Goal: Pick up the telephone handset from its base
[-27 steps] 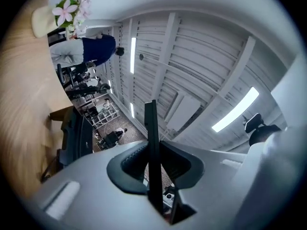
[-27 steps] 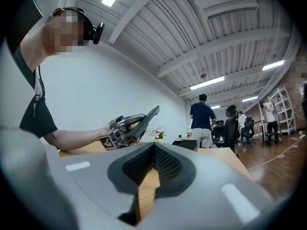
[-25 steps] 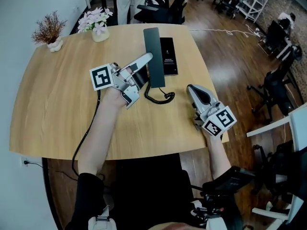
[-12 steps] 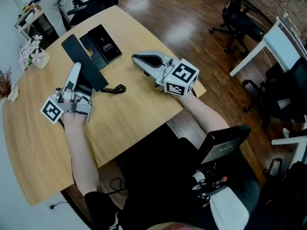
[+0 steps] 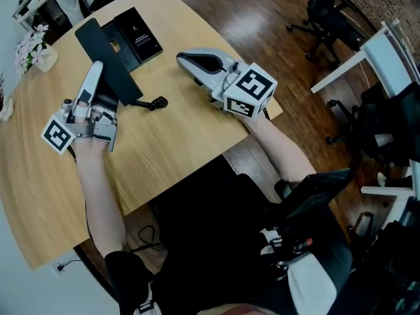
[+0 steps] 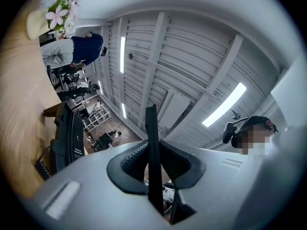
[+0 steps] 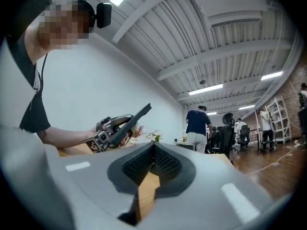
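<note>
The left tool [image 5: 94, 79], tilted upward, grips the black handset [image 5: 110, 64] near its base [image 5: 139, 37]. The right tool [image 5: 189, 62] lies level over the desk [image 5: 164, 143], jaws together, empty. Only the right gripper view shows the handset raised off the desk.

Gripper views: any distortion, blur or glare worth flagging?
Left gripper view: heavy fisheye bends the ceiling beams, corners are black, the table is smeared, the handset is sharp. Right gripper view: same fisheye, ceiling lights glare white. Head view: evenly lit, crisp.
</note>
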The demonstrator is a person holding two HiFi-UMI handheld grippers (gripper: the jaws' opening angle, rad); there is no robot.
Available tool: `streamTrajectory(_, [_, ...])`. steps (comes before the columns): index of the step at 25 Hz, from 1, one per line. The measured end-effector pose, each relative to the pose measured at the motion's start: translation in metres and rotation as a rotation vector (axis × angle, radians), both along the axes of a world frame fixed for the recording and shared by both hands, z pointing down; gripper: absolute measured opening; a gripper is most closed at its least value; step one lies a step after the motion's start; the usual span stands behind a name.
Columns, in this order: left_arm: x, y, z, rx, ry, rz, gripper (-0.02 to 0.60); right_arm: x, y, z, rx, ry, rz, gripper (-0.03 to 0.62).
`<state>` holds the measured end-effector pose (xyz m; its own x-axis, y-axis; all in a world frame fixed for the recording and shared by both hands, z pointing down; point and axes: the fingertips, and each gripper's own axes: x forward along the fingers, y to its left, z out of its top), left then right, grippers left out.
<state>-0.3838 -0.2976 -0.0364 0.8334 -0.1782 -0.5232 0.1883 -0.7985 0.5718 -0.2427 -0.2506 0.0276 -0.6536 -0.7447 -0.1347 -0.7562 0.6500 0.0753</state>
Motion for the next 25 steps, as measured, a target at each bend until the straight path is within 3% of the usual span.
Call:
streamTrajectory(7, [0.012,-0.001,0.002,0.009,0.013,0.015,0.077,0.011,-0.003,0.005,-0.004,-0.003,0.003,0.003])
streamTrajectory(25, [0.005,-0.01,0.016,-0.03,-0.046,-0.008,0.077,0.002,0.0,0.001,0.007,0.016,0.01,0.003])
